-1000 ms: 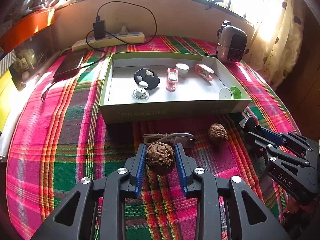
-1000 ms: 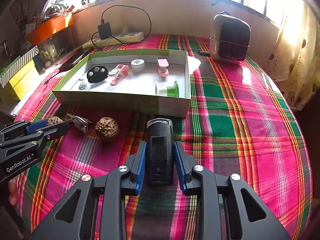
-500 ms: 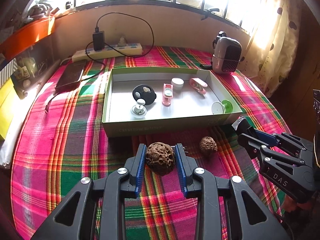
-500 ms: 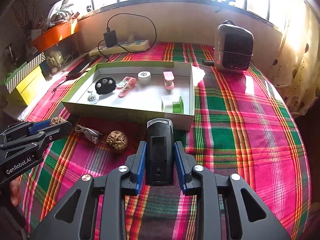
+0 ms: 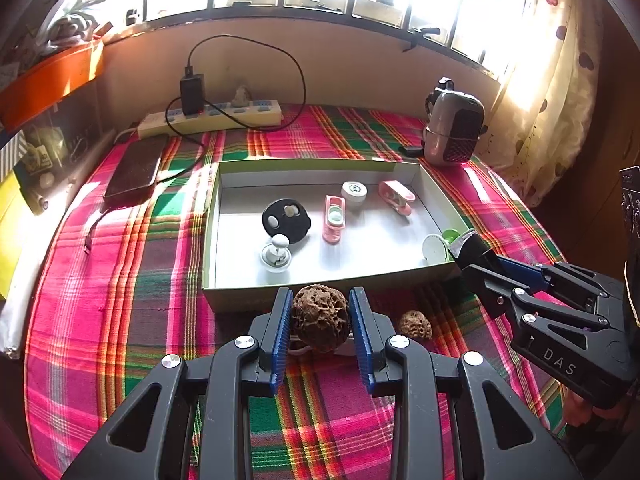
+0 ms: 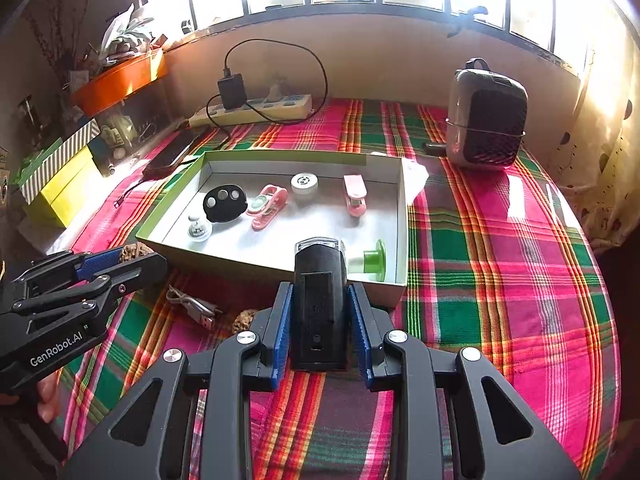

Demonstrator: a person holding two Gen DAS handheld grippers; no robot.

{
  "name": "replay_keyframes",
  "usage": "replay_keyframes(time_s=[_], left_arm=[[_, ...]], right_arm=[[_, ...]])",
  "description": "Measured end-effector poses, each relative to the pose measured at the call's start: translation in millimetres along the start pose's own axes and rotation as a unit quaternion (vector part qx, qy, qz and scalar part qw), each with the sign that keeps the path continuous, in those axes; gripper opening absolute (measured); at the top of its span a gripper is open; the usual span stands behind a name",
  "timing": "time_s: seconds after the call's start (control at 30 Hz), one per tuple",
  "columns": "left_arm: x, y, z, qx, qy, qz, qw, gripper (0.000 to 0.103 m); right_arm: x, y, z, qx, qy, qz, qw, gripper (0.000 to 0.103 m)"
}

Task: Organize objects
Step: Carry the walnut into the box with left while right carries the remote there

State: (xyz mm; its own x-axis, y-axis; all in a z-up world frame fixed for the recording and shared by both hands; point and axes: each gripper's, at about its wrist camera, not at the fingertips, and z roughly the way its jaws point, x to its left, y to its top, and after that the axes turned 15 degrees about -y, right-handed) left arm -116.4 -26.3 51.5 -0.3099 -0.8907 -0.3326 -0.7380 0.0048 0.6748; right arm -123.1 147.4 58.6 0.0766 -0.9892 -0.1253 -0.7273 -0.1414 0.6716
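We find open floor in the box [image 5: 440,184] along its near wall, between the white knob [image 5: 276,254] at the left and the green-and-white spool [image 5: 438,246] in the near right corner. The black disc [image 5: 286,220], pink clip [image 5: 334,222], white cap [image 5: 354,191] and second pink clip [image 5: 396,198] occupy the middle and far side. Before the near wall, a second walnut [image 5: 415,324] and a USB cable [image 6: 192,306] lie on the tablecloth [image 6: 500,260]; its right side is open.
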Motion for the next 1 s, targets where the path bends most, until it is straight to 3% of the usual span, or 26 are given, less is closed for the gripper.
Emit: replay_keyframes(time_s=[0.37,1.0], left_arm=[[4.6,24.1,17.9,-0.004,0.002,0.013,0.9999,0.027],[12.1,35.9,64.9,0.037,0.003,0.02,0.9991,0.027]], right_arm=[[8.5,29.1,23.1,0.006,0.007,-0.002,1.0,0.029],[20.0,54.0,80.3,0.043,0.016,-0.018,0.999,0.029]])
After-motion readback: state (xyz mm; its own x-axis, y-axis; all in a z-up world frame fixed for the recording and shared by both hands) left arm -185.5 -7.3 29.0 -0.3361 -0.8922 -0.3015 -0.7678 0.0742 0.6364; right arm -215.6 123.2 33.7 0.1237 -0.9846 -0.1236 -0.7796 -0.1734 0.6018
